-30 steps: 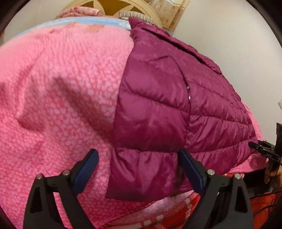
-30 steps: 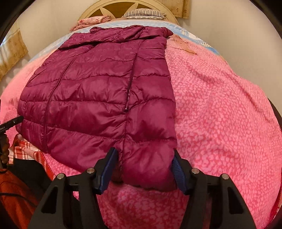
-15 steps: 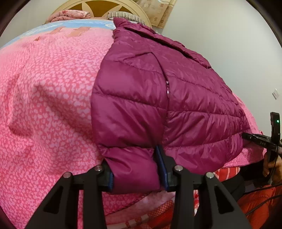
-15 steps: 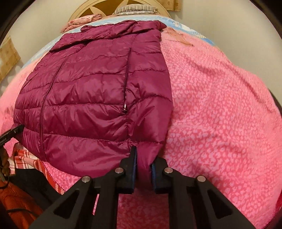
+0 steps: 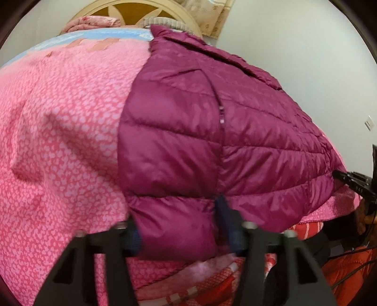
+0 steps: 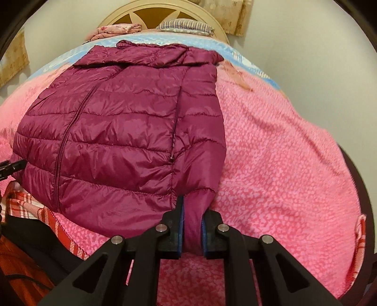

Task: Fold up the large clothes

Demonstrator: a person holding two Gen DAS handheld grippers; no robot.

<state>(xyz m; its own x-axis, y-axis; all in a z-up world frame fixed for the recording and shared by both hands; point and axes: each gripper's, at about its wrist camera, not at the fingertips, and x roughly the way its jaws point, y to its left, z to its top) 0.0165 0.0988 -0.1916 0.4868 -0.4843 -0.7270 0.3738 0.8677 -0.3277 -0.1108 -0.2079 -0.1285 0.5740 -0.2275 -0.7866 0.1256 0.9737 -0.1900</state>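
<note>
Bed (image 6: 294,164) w/ pink patterned blanket fills both views; wooden headboard (image 6: 165,14) at far end. Magenta quilted puffer jacket (image 6: 122,131) lies flat on blanket, collar far, hem at near edge. Left hand-held gripper (image 5: 181,230), blurred, has just closed on jacket's near-left cuff. Right hand-held gripper (image 6: 192,228) has just closed too, pinching near-right cuff tight between blue pads (image 6: 180,226).
</note>
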